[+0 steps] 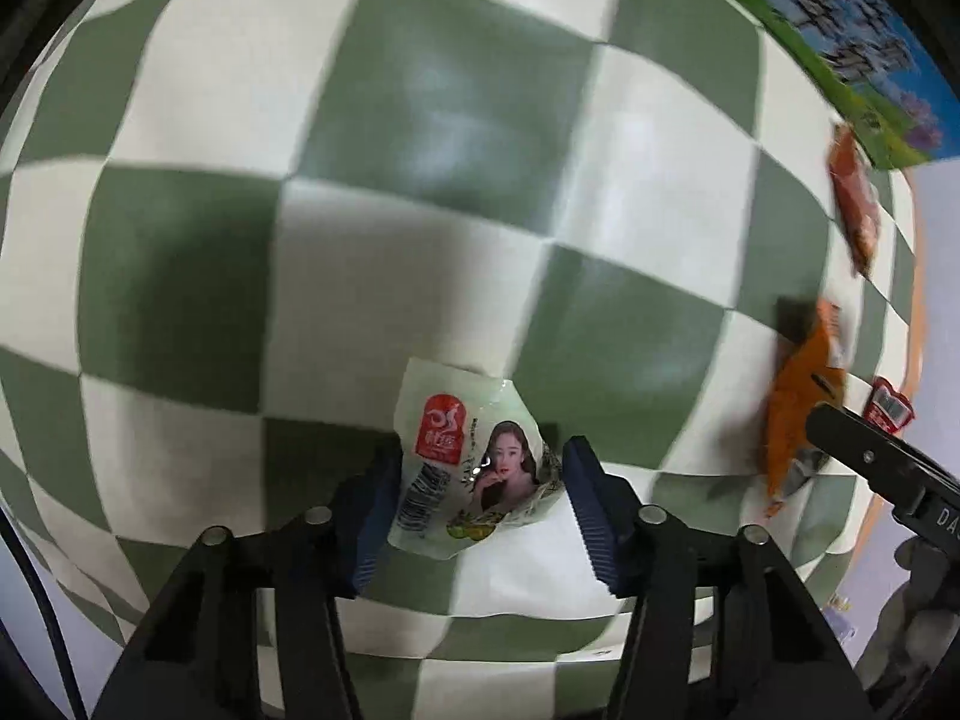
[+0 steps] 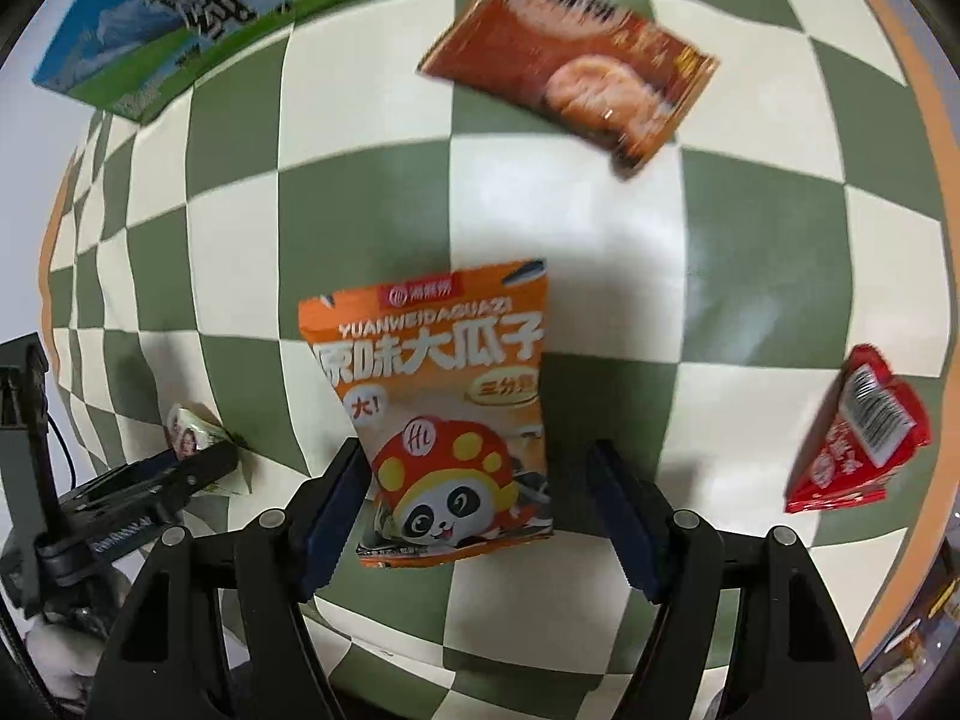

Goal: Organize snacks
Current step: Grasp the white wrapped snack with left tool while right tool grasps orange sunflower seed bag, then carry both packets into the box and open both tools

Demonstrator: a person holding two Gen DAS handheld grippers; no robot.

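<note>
A pale green snack packet (image 1: 474,462) with a woman's face lies on the green-and-white checked cloth between the fingers of my left gripper (image 1: 480,492), which is open around it. An orange sunflower-seed bag (image 2: 447,414) with a panda lies between the fingers of my right gripper (image 2: 474,504), also open around it. The orange bag (image 1: 801,414) shows at the right of the left wrist view, with the right gripper's finger over it. The green packet (image 2: 192,438) and the left gripper show at the left of the right wrist view.
A brown-red snack bag (image 2: 570,66) lies farther back on the cloth. A red packet (image 2: 858,438) lies at the right. A blue-and-green carton (image 2: 198,18) stands along the back edge. The table's orange rim (image 2: 936,192) curves at the right.
</note>
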